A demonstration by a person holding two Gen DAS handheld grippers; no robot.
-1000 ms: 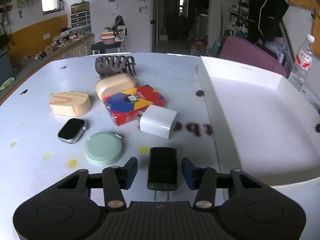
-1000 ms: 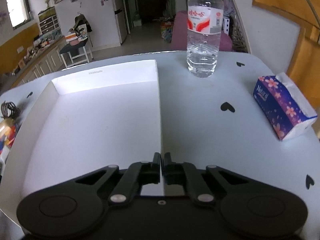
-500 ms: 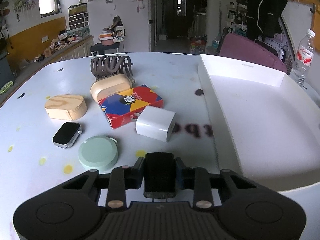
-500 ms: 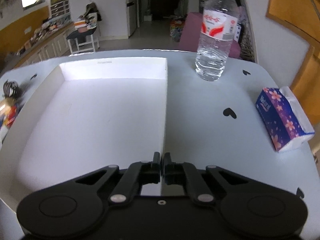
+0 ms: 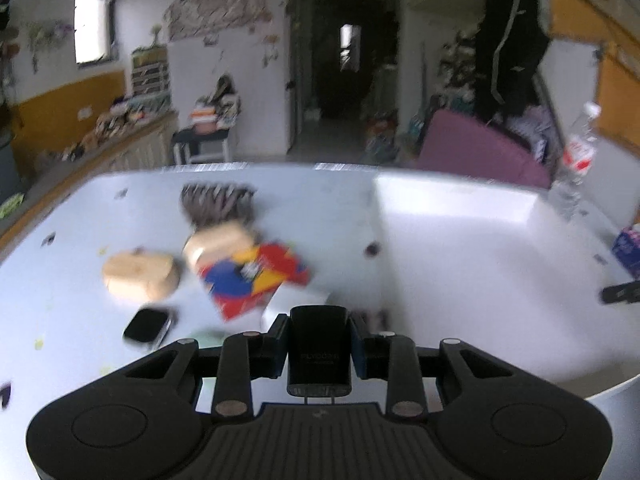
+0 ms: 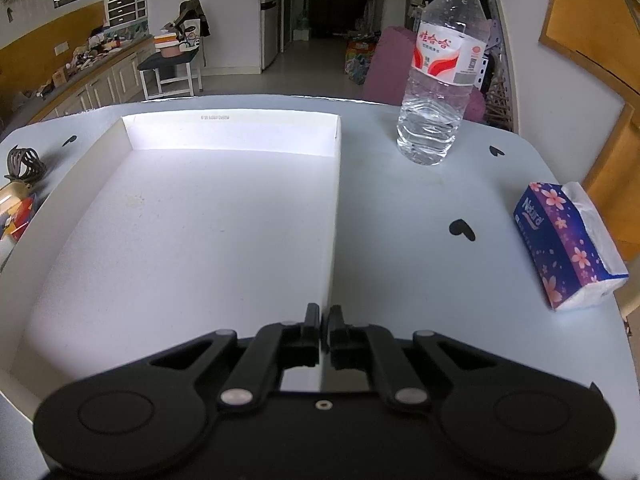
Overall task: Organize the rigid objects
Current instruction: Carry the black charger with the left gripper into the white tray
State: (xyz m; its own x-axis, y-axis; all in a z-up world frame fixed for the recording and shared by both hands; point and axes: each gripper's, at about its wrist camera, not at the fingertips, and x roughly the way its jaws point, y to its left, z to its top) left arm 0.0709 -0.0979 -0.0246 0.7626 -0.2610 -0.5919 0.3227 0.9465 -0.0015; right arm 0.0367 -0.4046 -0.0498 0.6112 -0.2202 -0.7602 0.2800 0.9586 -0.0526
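The white tray (image 6: 192, 216) is seen empty, its right wall pinched edge-on by the closed right gripper (image 6: 324, 320). Beside it on the table (image 5: 80, 216), the card box (image 5: 256, 276), two wooden cases and a watch (image 5: 146, 325) are left waiting. The black charger (image 5: 319, 350) is clamped in the left gripper (image 5: 319, 344), apparently lifted clear. It should be carried level over the tray wall, lowered onto the floor, and only then released.
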